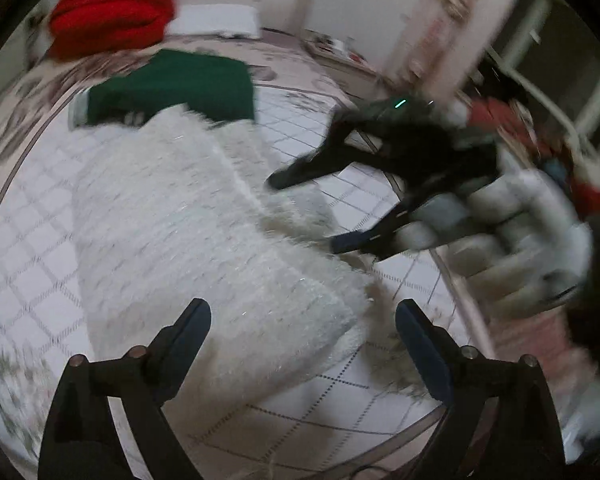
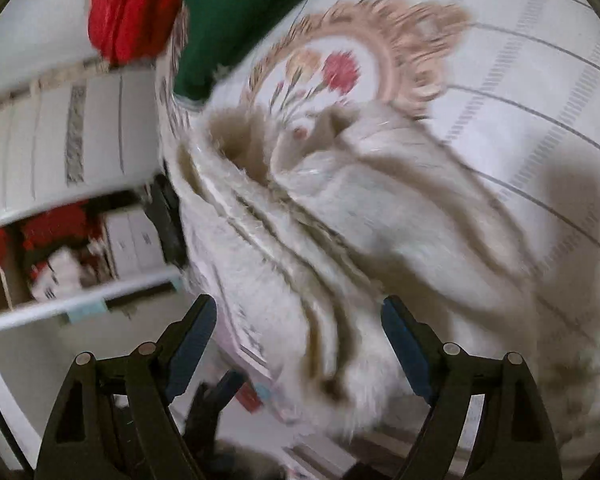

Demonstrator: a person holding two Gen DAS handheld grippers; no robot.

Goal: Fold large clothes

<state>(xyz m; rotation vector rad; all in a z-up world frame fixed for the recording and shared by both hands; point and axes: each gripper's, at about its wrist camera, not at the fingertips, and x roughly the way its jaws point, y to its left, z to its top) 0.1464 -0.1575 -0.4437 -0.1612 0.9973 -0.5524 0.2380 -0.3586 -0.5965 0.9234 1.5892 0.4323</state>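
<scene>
A fluffy white garment lies partly folded on the round glass table. My left gripper is open just above its near edge, holding nothing. My right gripper shows in the left wrist view at the garment's right side, jaws apart, held by a white-gloved hand. In the right wrist view the right gripper is open over the bunched white garment, which shows several layered folds. Both views are motion-blurred.
A folded green garment and a red garment lie at the table's far side; both show in the right wrist view, green and red. A floral doily lies under the glass. Shelving stands right.
</scene>
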